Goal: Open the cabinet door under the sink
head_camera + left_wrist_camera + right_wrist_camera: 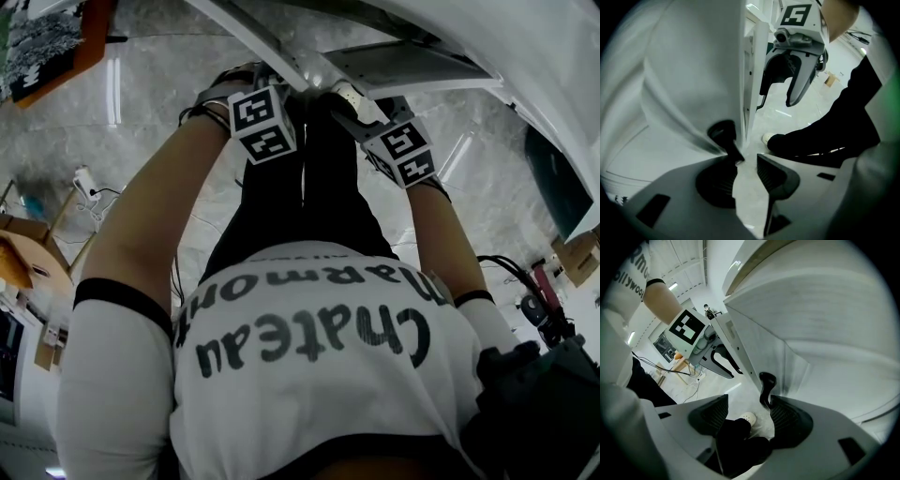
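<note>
The white left cabinet door (717, 70) is standing swung outward, its free edge pointing near. Its black left handle (723, 133) is sitting just beside that edge. The white right cabinet door (764, 348) is standing open likewise, carrying a black right handle (766, 385).

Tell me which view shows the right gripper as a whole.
Left gripper view: the right gripper shows side-on, with marker cube, camera and parted jaws. Head view gives only its cube from above; its own view, only its two pads.
</note>
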A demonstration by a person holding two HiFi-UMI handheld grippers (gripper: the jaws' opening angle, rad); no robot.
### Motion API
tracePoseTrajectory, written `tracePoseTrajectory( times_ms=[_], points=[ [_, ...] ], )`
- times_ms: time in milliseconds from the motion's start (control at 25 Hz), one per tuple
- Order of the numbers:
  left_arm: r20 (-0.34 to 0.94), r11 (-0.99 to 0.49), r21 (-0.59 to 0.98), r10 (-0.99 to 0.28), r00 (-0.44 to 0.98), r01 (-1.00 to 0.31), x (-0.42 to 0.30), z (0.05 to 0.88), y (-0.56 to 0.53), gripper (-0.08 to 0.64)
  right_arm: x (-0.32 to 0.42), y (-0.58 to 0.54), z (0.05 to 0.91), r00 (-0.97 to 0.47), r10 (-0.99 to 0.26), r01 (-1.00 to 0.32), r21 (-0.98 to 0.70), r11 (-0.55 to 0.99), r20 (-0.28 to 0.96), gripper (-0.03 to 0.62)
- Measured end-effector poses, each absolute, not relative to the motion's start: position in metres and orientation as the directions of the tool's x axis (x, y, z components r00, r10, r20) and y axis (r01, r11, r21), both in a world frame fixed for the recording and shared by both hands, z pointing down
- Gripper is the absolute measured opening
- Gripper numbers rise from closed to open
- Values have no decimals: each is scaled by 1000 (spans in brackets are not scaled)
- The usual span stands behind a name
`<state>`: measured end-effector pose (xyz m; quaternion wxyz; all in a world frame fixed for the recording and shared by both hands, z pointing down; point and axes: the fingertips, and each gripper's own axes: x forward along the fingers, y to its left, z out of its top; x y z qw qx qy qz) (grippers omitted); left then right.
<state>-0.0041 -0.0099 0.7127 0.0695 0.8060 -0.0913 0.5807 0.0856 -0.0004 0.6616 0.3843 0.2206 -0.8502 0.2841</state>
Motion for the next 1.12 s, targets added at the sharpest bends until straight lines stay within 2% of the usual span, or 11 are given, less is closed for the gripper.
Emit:
tracePoseTrajectory(
  times_ms=[520,1120],
  points=[
    [969,-978,16,-36,243,-207,-33,718,13,121,108,46,668,-579,-54,-521,-318,792,813,284],
    [987,-995,-45,-58,152,-89,-61,722,24,123,126,72,672,-520,44,-452,-318,833,853,284]
  ],
)
